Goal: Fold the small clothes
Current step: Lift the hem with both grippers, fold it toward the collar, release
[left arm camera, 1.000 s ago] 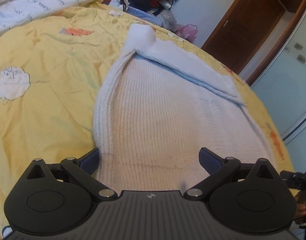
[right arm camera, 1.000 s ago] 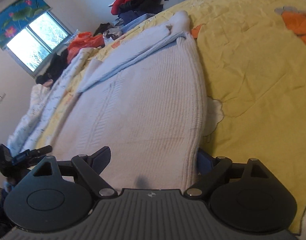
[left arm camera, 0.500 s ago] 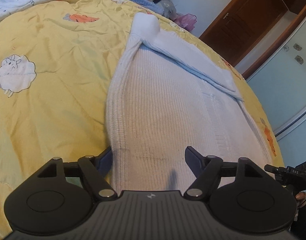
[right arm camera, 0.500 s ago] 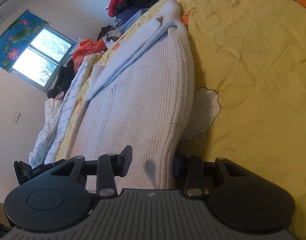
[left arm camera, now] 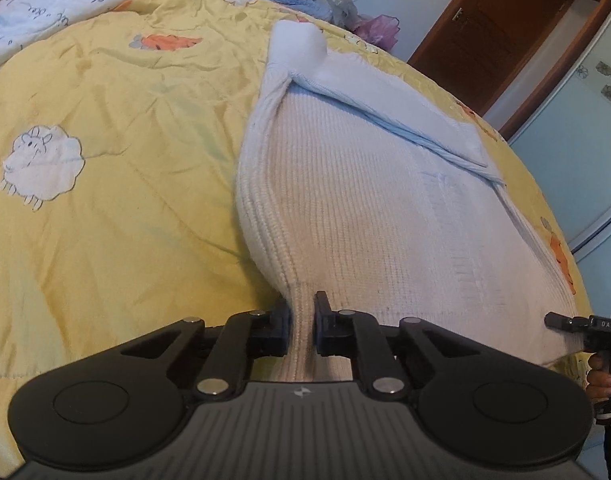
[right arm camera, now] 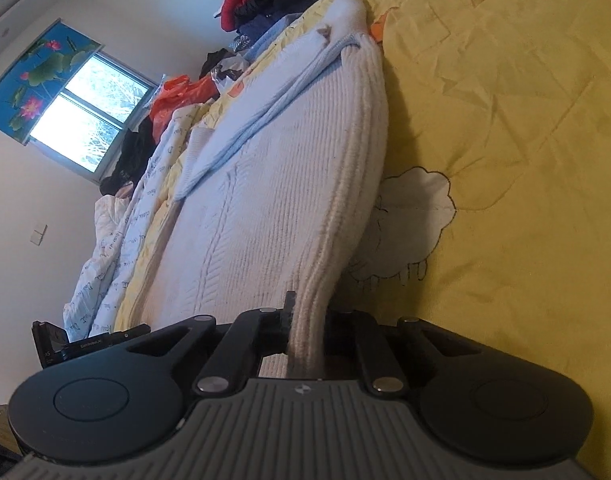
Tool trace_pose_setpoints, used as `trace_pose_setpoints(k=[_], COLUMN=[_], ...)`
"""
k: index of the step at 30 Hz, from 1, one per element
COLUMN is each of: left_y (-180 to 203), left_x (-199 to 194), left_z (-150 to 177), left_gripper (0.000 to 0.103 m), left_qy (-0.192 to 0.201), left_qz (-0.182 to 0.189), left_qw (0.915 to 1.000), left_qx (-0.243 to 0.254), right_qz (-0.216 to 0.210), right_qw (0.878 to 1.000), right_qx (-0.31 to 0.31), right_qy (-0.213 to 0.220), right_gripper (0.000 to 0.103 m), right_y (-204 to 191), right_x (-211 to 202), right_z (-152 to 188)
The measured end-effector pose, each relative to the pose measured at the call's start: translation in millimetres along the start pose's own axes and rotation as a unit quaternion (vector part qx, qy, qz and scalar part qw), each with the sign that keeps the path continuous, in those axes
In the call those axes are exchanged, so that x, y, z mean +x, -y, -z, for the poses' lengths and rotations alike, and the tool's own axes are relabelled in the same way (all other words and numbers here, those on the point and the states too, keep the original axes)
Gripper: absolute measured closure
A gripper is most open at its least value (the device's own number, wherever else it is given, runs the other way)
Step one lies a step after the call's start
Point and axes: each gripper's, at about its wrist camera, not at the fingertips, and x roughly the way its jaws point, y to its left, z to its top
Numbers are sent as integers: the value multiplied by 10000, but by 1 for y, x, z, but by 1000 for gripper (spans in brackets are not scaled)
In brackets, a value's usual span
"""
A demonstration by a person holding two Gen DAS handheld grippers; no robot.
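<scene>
Both grippers — left gripper (left arm camera: pixel 302 322), right gripper (right arm camera: pixel 307 322) — have jaws clamped on the white sweater's (left arm camera: pixel 365 208) near hem.

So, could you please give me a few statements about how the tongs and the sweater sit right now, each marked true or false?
1. The left tongs are shut on the white sweater. True.
2. The right tongs hang open above it. False: they pinch its near edge.
3. The sweater lies on a yellow bedspread. True.
4. A sleeve is folded across the sweater's far part. True.
5. The sweater is rolled into a ball. False: it lies spread out.
</scene>
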Motion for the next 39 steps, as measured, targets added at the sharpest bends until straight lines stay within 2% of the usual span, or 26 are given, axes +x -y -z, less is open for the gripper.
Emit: trace_pose_setpoints(k=[3,6,8,11,14,16,19,21,23,24,25,27,28,30,32,33,34,36,38,39], left_y=[0,1,0,3,9,14,11,0,-15,-21,-29,-40,-41,-36,-28,-28,-29,-31,-23,-13], left_x=[-9,-18,-17,-2,28,53,104,147,177,181,182,175,171,164,152,147,144,141,146,152], left_z=[-16,-44,-71,-120,-174,-208,-258,-284,-300,-305,-309,-317,-322,-328,-329,-327,-326,-321,-316,-315], left_gripper=[92,93,93,93,94,94,94,94,93,92,92,91,90,88,70,37,12,12,12,12], left_qy=[249,663,882,1200,1466,1594,1668,1494,1234,1207,1255,1435,1471,1507,2062,2289,2441,2678,2514,2399], left_qz=[415,696,850,887,781,575,150,-205,-197,8,324,962,1108,1012,586,371,159,-96,-208,-417], left_qw=[9988,9953,9923,9886,9860,9855,9859,9881,9897,9885,9849,9737,9713,9740,9715,9679,9641,9566,9633,9679], left_qx=[-55,-117,-180,-201,-140,-33,-58,-309,-698,-911,-1144,-1489,-1506,-1354,-1011,-970,-1035,-1143,-918,-621], right_qz=[-350,-733,-999,-1275,-1452,-1442,-1158,-871,-563,-342,-188,-224,-332,-447,-439,-444,-411,-312,-315,-312], right_qw=[9992,9961,9927,9868,9812,9798,9818,9846,9865,9854,9840,9817,9802,9791,9807,9811,9816,9831,9843,9856], right_qx=[97,157,174,160,107,108,71,249,801,1104,1233,1173,1077,880,685,581,488,400,349,323], right_qy=[194,462,658,989,1265,1382,1505,1495,1315,1251,1276,1486,1628,1776,1780,1793,1801,1759,1700,1632], right_gripper=[91,91,91,91,91,91,91,90,84,75,57,36,33,33,33,33,33,33,33,33], right_y=[-4,-12,-18,-26,-32,-33,-30,-16,12,24,32,35,33,29,25,24,23,22,21,20], right_x=[-9,-14,-13,-1,22,44,88,120,157,171,179,180,176,167,160,156,153,151,151,154], right_z=[-9,-29,-51,-98,-158,-200,-265,-299,-323,-328,-330,-333,-332,-334,-335,-334,-333,-332,-330,-328])
